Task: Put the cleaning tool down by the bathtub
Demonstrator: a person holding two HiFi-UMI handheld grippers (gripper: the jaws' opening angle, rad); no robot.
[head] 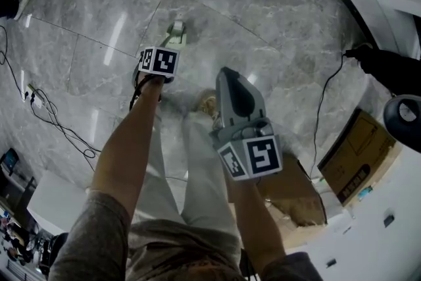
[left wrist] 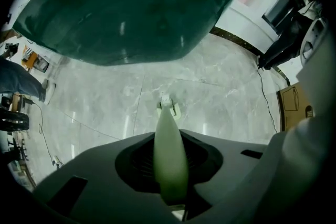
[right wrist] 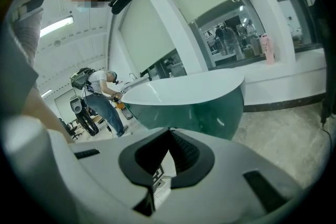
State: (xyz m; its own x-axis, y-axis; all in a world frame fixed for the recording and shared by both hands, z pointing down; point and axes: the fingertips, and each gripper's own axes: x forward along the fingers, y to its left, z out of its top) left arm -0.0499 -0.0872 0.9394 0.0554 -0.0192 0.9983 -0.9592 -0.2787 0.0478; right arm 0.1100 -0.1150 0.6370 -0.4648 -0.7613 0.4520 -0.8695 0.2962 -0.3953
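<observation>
Open marble floor (head: 276, 29) ahead, bathtub (left wrist: 121, 13) curving across the far side, loose cables (head: 58, 123) at left, cardboard box (head: 358, 154) at right.

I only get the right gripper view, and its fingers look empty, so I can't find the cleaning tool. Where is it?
Observer: The left gripper has it. Its fingers are closed on the pale green handle of the cleaning tool.
Operator: Is it at the bathtub?
Observer: Not quite. Its head points down at the marble floor, with bare tile between it and the bathtub, whose dark green wall faces it.
Operator: Anything on the floor to avoid?
Observer: A cardboard box lies on the person's right, with a black cable beside it.
</observation>
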